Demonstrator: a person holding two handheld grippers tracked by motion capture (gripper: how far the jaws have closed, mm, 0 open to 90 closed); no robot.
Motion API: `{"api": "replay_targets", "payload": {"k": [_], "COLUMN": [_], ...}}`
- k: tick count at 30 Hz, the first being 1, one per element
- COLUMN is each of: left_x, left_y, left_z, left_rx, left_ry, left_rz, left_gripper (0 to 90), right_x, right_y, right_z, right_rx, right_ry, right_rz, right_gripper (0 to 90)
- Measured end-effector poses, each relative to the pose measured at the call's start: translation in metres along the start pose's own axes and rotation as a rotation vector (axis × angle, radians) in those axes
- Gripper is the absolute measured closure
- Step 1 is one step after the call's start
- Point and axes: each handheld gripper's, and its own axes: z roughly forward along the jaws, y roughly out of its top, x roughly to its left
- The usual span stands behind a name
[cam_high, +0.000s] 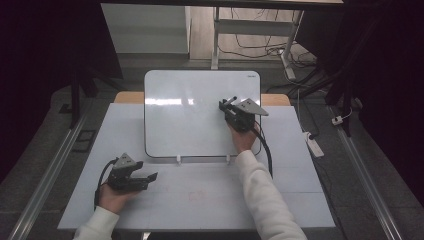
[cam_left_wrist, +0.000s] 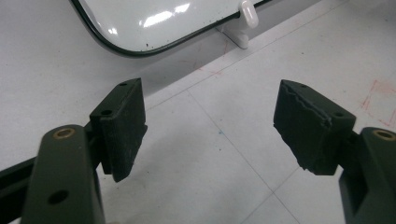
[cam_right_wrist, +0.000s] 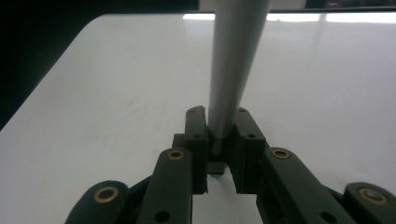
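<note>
A glossy white rectangular whiteboard with rounded corners and a thin dark rim (cam_high: 170, 125) lies flat on the far half of the pale grey table top (cam_high: 210, 200), with 2 small white plastic clips (cam_high: 178, 160) at its near edge. In the high view the right gripper (cam_high: 227, 103) sits over the right part of the board, held from behind by the person's right hand (cam_high: 244, 137) in a white sleeve. Its black jaws stand narrow and clamp a slim grey tapered marker (cam_right_wrist: 233, 60); in the right gripper view the marker's thin end sits pinched between the 2 pads (cam_right_wrist: 196, 130) and its barrel widens as it rises out of the top of the picture, above the shiny board surface. Whether any part of the marker touches the board cannot be told.

The left gripper (cam_high: 150, 177) rests low at the near left of the table, well apart from the board, in the person's left hand (cam_high: 112, 197). Its jaws stand wide with nothing between the 2 dark rubber pads (cam_left_wrist: 123, 126); bare table shows through the gap. Faint red marks (cam_left_wrist: 378, 100) show on the table.
</note>
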Motion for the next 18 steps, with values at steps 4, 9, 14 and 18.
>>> {"api": "replay_targets", "payload": {"k": [4,9,14,18], "left_x": [-0.001,0.000,-0.001,0.001], "left_y": [-0.001,0.000,-0.001,0.000], "left_z": [-0.003,0.000,-0.003,-0.001], "left_rx": [-0.010,-0.001,-0.009,-0.006], "left_ry": [0.005,-0.001,0.005,0.001], "left_rz": [-0.001,-0.001,0.003,-0.001], "left_gripper": [25.9,25.8,25.9,25.9], "right_x": [-0.022,0.005,-0.004,-0.002], "right_y": [0.005,-0.002,0.005,0.010], "right_z": [-0.006,0.005,0.009,0.012], "right_rx": [-0.053,-0.016,-0.038,-0.029], "right_ry": [-0.078,0.034,-0.010,-0.026], "right_rz": [0.103,0.028,0.070,0.053], "right_gripper": [78.9,78.8,78.8,78.8]}}
